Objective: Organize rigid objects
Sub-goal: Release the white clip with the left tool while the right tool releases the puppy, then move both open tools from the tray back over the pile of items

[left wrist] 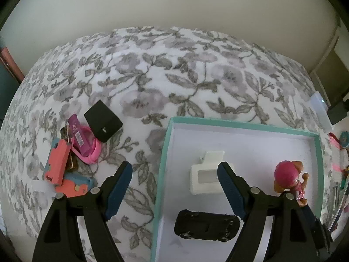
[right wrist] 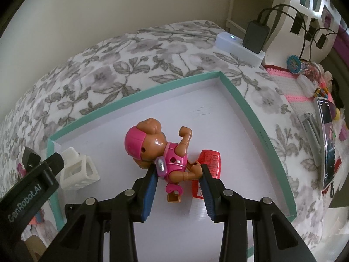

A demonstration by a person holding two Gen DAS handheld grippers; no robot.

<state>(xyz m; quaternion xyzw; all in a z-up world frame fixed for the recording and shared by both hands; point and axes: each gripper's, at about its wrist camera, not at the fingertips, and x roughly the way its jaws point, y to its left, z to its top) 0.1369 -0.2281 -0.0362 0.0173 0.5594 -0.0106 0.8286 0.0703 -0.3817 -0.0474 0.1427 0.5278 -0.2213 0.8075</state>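
A shallow white box with a teal rim [left wrist: 240, 124] lies on the flowered bedspread. In it are a black toy car [left wrist: 207, 227], a white plastic clip-like piece [left wrist: 206, 175] and a pink-helmeted toy dog figure [left wrist: 289, 178]. My left gripper [left wrist: 174, 171] hangs open over the box's left rim, above the car, with nothing between its fingers. In the right wrist view my right gripper [right wrist: 178, 169] is shut on the toy dog figure [right wrist: 157, 146] at its body, over the box floor [right wrist: 229, 118]. A red translucent piece [right wrist: 210, 159] lies just beyond the right finger.
Left of the box sits a pile: a black square case [left wrist: 102, 121], pink items [left wrist: 87, 144] and coral cases [left wrist: 57, 163]. To the right are a white device with a charger [right wrist: 240, 45], a phone [right wrist: 327, 144] and small trinkets [right wrist: 305, 83]. A wall runs behind the bed.
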